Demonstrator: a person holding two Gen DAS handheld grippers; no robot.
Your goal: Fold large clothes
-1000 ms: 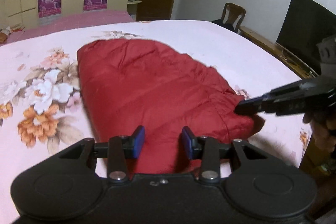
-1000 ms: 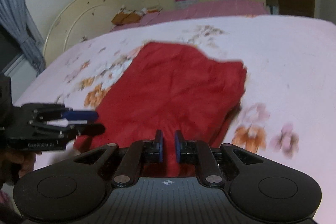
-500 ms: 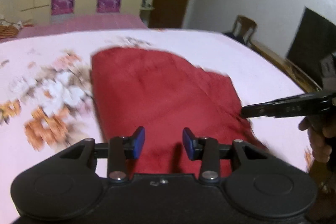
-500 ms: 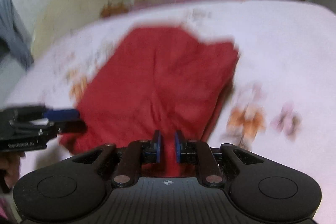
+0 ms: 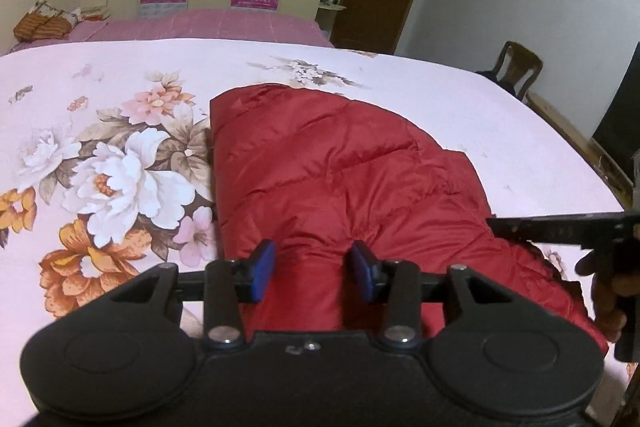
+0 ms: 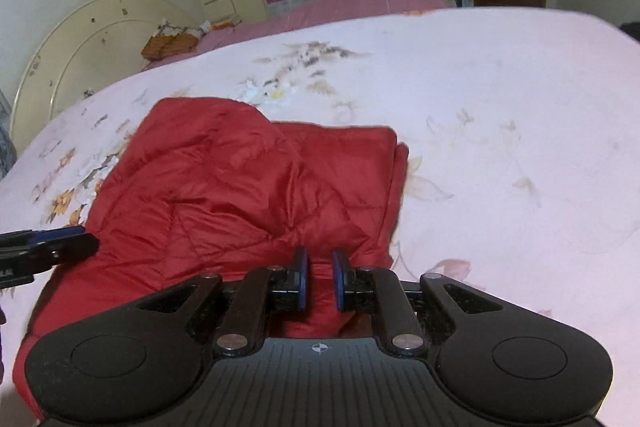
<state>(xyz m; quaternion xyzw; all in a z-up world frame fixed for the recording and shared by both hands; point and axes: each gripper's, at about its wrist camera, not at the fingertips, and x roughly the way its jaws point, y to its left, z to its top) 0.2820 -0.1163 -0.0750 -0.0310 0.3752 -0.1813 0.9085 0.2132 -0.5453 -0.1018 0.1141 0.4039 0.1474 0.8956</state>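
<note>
Both hand-held grippers hover at the near hem of a red down jacket (image 5: pixel 340 179) on the floral bed (image 5: pixel 100 99): the left hand-held gripper (image 5: pixel 314 269) opening with nothing pinched, the right hand-held gripper (image 6: pixel 319 279) almost together, empty. I judge a fold-over pending; next I must pinch both near corners. Its long axis runs away from me.

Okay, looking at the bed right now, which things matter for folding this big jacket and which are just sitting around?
Part of the job:
- red padded jacket, lying on the bed
- floral bedsheet under it
- left gripper, jaws opening over the jacket
- right gripper, jaws narrow, red fabric between them

Just lying about:
- wooden chair
- orange bundle by the headboard
</note>
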